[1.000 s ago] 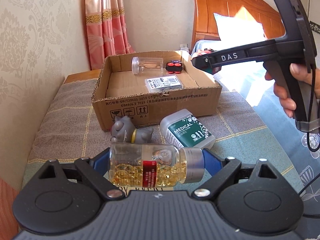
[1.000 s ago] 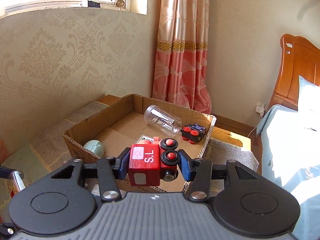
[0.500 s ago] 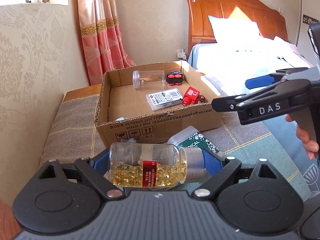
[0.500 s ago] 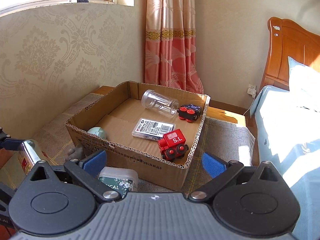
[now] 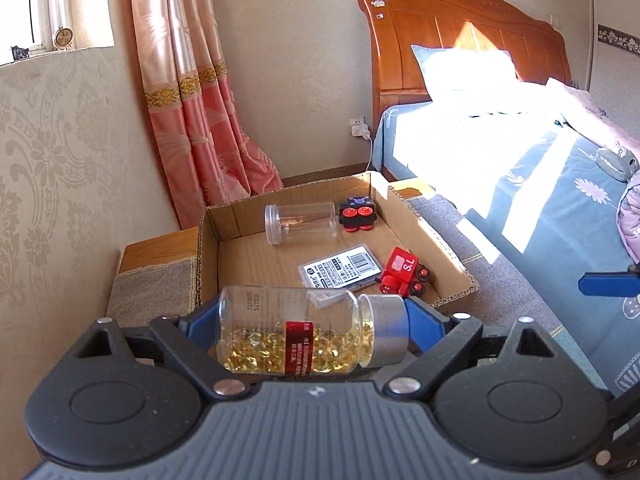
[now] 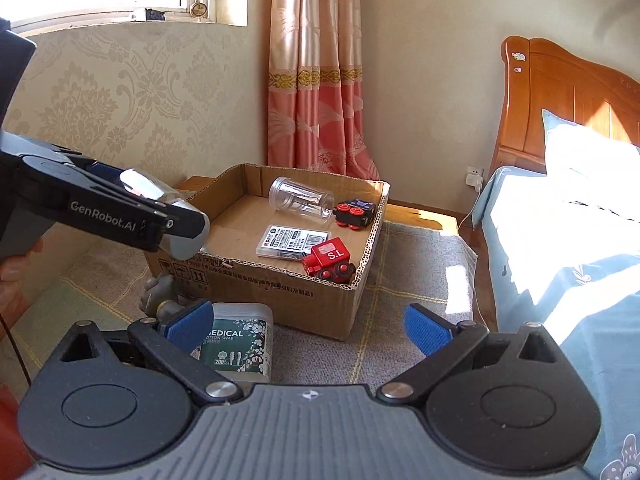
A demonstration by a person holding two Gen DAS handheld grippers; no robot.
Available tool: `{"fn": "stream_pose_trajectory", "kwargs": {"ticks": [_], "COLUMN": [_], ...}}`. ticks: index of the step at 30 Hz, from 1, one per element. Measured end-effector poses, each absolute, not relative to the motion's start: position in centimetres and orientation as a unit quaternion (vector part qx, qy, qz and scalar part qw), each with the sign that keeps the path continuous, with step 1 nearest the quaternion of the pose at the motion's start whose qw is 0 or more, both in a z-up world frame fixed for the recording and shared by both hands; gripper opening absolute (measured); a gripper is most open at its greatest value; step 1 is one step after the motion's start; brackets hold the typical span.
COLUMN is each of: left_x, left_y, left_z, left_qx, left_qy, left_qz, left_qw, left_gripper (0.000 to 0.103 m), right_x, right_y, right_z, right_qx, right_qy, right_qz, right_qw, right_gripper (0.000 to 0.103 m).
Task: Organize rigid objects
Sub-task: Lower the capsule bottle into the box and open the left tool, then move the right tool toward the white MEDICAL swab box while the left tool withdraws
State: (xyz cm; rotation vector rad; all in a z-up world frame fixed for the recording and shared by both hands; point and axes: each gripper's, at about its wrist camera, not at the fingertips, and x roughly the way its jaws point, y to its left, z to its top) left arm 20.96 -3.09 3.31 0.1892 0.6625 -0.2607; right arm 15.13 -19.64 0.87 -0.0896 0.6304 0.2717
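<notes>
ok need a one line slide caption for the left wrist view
Left gripper carries a capsule bottle toward the cardboard box.

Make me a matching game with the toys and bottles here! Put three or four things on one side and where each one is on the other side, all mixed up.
Things:
1. capsule bottle
2. red toy train
3. cotton swab box
4. clear jar

Places:
A. on the cloth outside the cardboard box, in front of it
B. lying on its side at the far end of the cardboard box
C. clamped in the left hand-held gripper
D. in the near right corner of the cardboard box

Pairs: 1-C, 2-D, 3-A, 4-B
</notes>
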Motion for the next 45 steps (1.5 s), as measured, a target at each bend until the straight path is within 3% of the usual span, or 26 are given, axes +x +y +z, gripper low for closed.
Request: {"fn": "stream_pose_trajectory", "kwargs": {"ticks": [10, 17, 34, 45], "left_x": [30.3, 32.7, 21.9, 15.9], "left_y": [-3.5, -2.8, -0.5, -0.3], "left_z": [1.9, 1.1, 2.7, -0.1], "left_qx": [0.099, 0.094, 0.108, 0.096], "left_qy": [0.343, 0.332, 0.316, 0.323], "left_qz": [-0.100, -0.066, -0.062, -0.040], "left_qw": [0.929, 0.936, 0.941, 0.941], "left_gripper": [0.092, 0.097, 0.102, 0.103], "right_x": [16.5, 17.3, 15.7, 14.6], "right_y": [-21.4, -21.4, -21.0, -21.3], "right_z": [0.2, -0.3, -0.2, -0.6], "right_qx": [-0.031, -0.019, 0.018, 0.031], "right_qy": [0.315, 0.325, 0.327, 0.325], "right_qz": [0.109, 0.113, 0.125, 0.132], "right_qw": [0.942, 0.939, 0.937, 0.936], "right_gripper": [0.103, 0.103, 0.103, 0.103]}}
